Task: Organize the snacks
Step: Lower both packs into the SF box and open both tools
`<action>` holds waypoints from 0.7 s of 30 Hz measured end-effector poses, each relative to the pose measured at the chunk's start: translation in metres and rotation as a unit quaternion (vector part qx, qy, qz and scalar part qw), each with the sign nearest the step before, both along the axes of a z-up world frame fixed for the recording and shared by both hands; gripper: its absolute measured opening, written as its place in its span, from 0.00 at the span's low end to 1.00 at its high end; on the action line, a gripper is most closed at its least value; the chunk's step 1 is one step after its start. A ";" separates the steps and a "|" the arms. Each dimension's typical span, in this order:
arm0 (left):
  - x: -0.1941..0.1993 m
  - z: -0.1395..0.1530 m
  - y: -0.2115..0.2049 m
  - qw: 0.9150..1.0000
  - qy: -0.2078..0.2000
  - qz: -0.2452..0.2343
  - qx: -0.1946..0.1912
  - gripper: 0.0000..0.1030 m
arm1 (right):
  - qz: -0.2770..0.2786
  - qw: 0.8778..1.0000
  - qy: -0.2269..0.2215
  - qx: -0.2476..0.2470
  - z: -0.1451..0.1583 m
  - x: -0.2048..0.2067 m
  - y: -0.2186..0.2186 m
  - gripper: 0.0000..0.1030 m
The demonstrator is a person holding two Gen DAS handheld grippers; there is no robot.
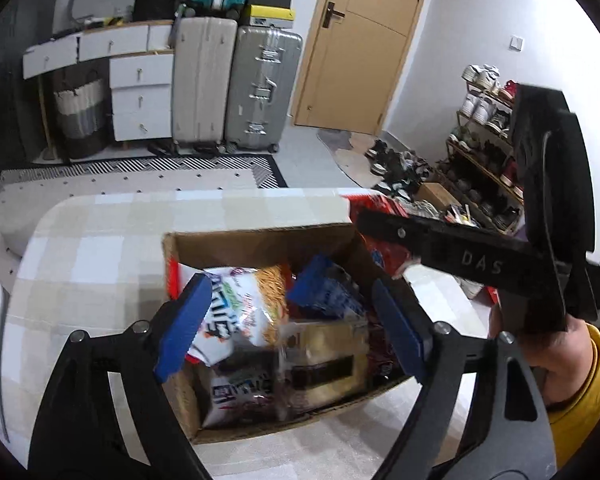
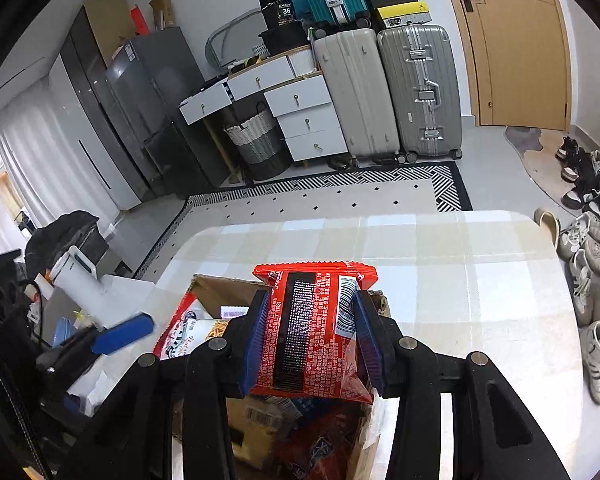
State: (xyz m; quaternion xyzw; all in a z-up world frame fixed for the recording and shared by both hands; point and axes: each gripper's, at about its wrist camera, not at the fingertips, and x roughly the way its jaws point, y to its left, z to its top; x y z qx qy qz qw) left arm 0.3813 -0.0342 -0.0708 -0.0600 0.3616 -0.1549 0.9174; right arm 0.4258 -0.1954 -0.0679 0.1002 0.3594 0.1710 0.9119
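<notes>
While your right gripper pinches the red snack packet by its sides above the cardboard box, the glossy film could slide out if you swing fast. Your left gripper hangs wide apart and holds nothing over the box's packets, so a careless drop could snag the box wall. Beyond the box, the checked table lies bare to the right; its rounded far edge is well off.
</notes>
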 end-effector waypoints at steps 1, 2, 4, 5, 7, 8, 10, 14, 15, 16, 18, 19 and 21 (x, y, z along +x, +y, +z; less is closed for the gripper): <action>0.001 0.001 0.003 1.000 -0.001 0.003 -0.004 0.78 | 0.004 1.000 0.004 0.001 -0.001 0.001 0.001 0.42; -0.008 0.005 0.003 1.000 -0.004 0.002 -0.010 0.78 | 0.006 1.000 0.006 0.000 -0.002 0.000 0.002 0.42; -0.009 0.007 0.007 1.000 -0.008 0.009 -0.005 0.78 | 0.009 1.000 0.011 -0.008 -0.003 0.000 0.005 0.42; -0.011 0.009 0.009 1.000 -0.009 0.010 -0.005 0.78 | 0.013 1.000 0.016 -0.007 -0.005 -0.001 0.007 0.42; -0.011 0.011 0.012 1.000 -0.007 0.008 -0.007 0.78 | 0.017 1.000 0.018 -0.010 -0.006 -0.004 0.010 0.42; -0.013 0.013 0.014 1.000 -0.008 0.012 -0.007 0.78 | 0.018 1.000 0.016 -0.014 -0.007 -0.006 0.012 0.42; -0.015 0.014 0.016 1.000 -0.008 0.011 -0.008 0.78 | 0.018 1.000 0.015 -0.018 -0.007 -0.008 0.013 0.42; -0.025 0.019 0.016 1.000 -0.009 0.011 -0.003 0.78 | 0.015 1.000 0.010 -0.021 -0.005 -0.011 0.013 0.42; -0.030 0.019 0.012 1.000 -0.011 0.012 0.001 0.78 | 0.015 1.000 0.008 -0.019 -0.004 -0.013 0.012 0.42; -0.032 0.021 0.011 1.000 -0.013 0.014 0.005 0.78 | 0.015 1.000 0.007 -0.018 -0.003 -0.014 0.011 0.42; -0.037 0.024 0.008 1.000 -0.018 0.018 0.011 0.78 | 0.014 1.000 0.001 -0.019 0.000 -0.019 0.010 0.42; -0.041 0.026 0.006 1.000 -0.019 0.017 0.014 0.78 | 0.014 1.000 -0.002 -0.019 0.002 -0.021 0.010 0.42; -0.049 0.030 0.004 0.999 -0.027 0.018 0.021 0.78 | 0.015 1.000 -0.007 -0.016 0.006 -0.026 0.009 0.42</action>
